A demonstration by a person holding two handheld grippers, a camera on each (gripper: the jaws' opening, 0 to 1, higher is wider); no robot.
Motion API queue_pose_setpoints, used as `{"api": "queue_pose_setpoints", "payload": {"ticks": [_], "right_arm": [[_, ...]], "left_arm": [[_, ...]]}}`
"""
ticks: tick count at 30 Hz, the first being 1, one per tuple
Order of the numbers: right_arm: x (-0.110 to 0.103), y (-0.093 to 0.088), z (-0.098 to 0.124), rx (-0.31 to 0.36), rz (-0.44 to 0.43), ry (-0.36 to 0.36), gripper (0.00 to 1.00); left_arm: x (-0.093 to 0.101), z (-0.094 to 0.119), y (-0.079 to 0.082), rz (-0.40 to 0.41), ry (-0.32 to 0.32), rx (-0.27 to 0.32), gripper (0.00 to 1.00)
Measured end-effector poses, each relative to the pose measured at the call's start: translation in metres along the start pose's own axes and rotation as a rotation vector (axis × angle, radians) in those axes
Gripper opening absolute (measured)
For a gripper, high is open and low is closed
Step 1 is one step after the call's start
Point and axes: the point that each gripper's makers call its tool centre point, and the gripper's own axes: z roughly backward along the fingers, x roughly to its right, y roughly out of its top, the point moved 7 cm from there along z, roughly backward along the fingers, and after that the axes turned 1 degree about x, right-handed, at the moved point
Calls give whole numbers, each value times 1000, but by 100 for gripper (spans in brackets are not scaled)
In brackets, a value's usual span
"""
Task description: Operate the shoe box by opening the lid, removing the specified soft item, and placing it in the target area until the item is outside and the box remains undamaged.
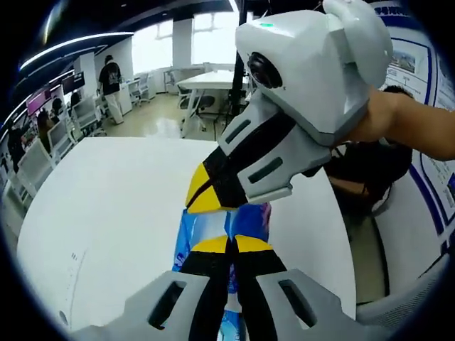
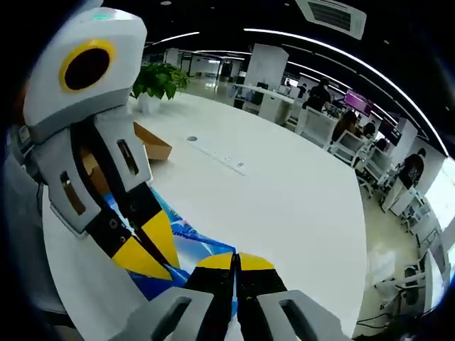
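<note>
Cloth (image 1: 245, 222), blue and printed (the soft item), is pinched between your two grippers above the white table (image 1: 114, 213): left gripper (image 1: 229, 245) clamped on it, right gripper (image 2: 236, 261) likewise, likely to keep it spread for placing. Farther off, the brown shoe box (image 2: 153, 144) sits open beside a potted plant (image 2: 158, 82).

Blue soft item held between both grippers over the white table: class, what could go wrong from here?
1. Both the left gripper and the right gripper look shut on the blue soft item; pulling apart could stretch or tear it.
2. The cardboard box lies close behind; a swinging gripper might knock it.
</note>
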Motion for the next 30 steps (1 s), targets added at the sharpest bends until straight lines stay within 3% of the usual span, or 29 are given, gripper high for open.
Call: {"api": "queue_pose_setpoints", "payload": {"ticks": [12,21,25,30], "right_arm": [[18,-21,-14,-43,-23,-21,0],[17,-41,-29,-69,-47,-15,0],[12,-47,-34,-85,-53,-2,0],[10,-48,-37,-79,-56,5,0]], "left_arm": [[-7,-33,-3,-18,-28,-40,0],[-9,-54,-27,19,-44,-76,0],[-6,-56,-38,76,-64,-79,0],[-4,-56,-43,92,-62,-78,0]]}}
